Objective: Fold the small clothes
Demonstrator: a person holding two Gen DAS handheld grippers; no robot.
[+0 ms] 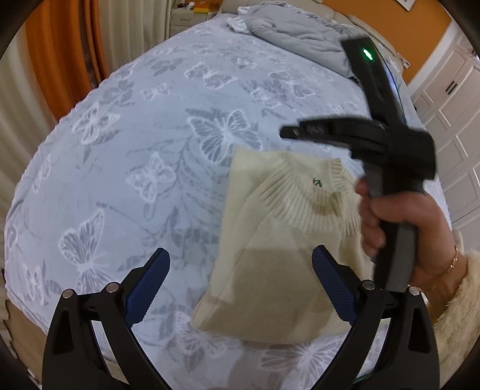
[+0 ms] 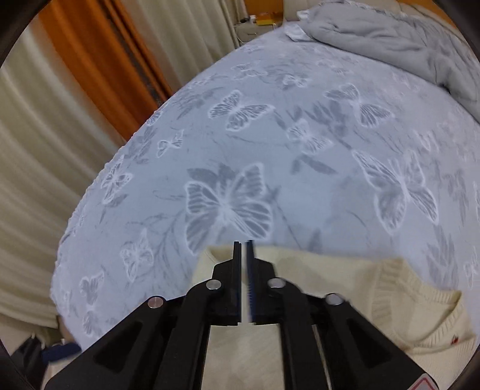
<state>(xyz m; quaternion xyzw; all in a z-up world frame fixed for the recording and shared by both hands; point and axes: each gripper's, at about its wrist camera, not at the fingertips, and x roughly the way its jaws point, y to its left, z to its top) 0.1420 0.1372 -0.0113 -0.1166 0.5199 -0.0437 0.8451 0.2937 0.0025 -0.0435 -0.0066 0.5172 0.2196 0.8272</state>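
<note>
A small cream knit sweater point(image 1: 270, 249) lies folded into a narrow block on the butterfly-print bedspread point(image 1: 135, 156), ribbed collar with a small green mark toward the right. My left gripper point(image 1: 240, 285) is open and empty, hovering above the sweater's lower half. My right gripper point(image 1: 289, 132) is held above the sweater's top edge, its fingers together and empty. In the right wrist view the right gripper point(image 2: 243, 244) is shut, a thin gap between its fingers, over the sweater point(image 2: 405, 300) near its far edge.
A crumpled grey quilt point(image 1: 300, 33) lies at the head of the bed. Orange and cream curtains point(image 1: 60, 60) hang on the left. White cabinet doors point(image 1: 450, 120) stand on the right. A nightstand point(image 1: 186, 18) sits behind the bed.
</note>
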